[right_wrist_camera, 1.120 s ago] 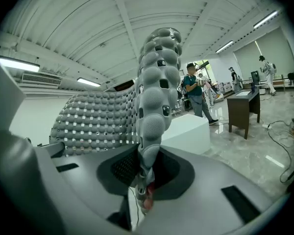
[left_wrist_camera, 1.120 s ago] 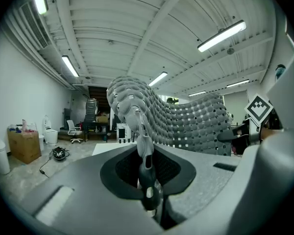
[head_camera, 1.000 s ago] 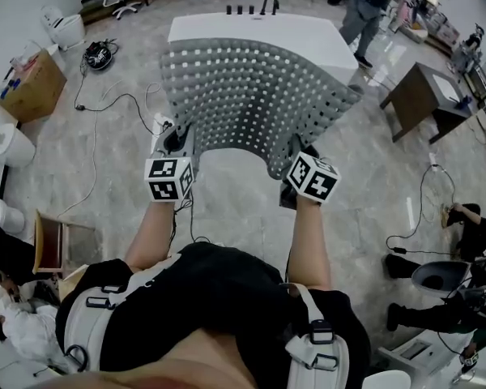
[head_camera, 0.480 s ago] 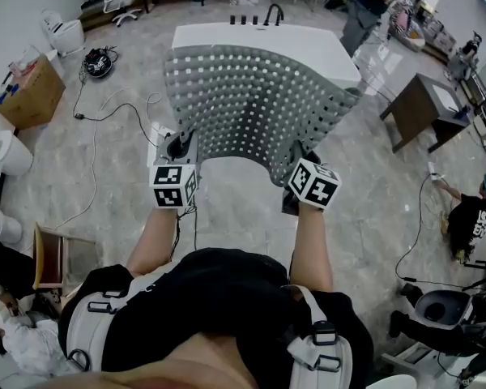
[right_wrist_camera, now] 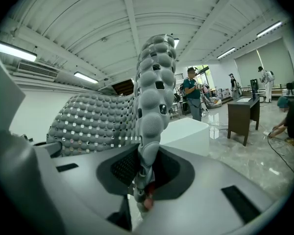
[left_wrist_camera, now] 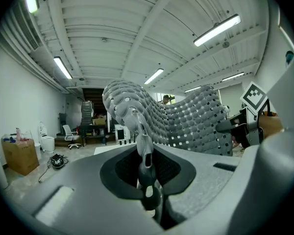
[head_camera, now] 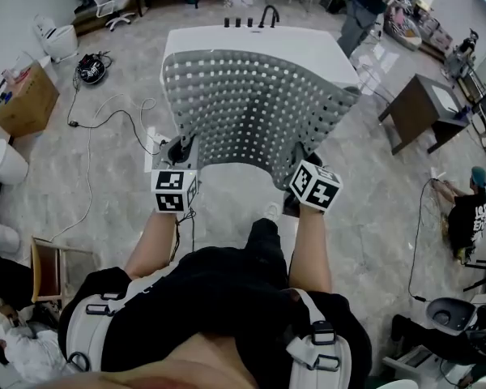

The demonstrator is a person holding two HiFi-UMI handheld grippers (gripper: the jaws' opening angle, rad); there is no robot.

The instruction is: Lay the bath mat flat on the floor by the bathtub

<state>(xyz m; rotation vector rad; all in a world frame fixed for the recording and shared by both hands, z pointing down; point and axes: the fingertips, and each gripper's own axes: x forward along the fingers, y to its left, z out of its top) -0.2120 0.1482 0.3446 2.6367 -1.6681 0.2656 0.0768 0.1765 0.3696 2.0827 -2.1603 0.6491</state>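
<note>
Bath mat, grey, nubbed and perforated, hangs in the air before the person and bows away toward the white bathtub; it is not yet on the floor. Left claw pinches the near left corner, jaws almost together on the thin edge. Right claw pinches the near right corner likewise. Risks, as judged: both grips hold little material at the very corners, so a quick lowering could pull one free and fold the mat. The far edge could catch on the tub rim and drape instead of lying flat. A white cable and power strip lie just left of the landing spot, and the person's shoe sits below the near edge. Open floor lies between shoe and tub. A dark side table stands well apart, right.
</note>
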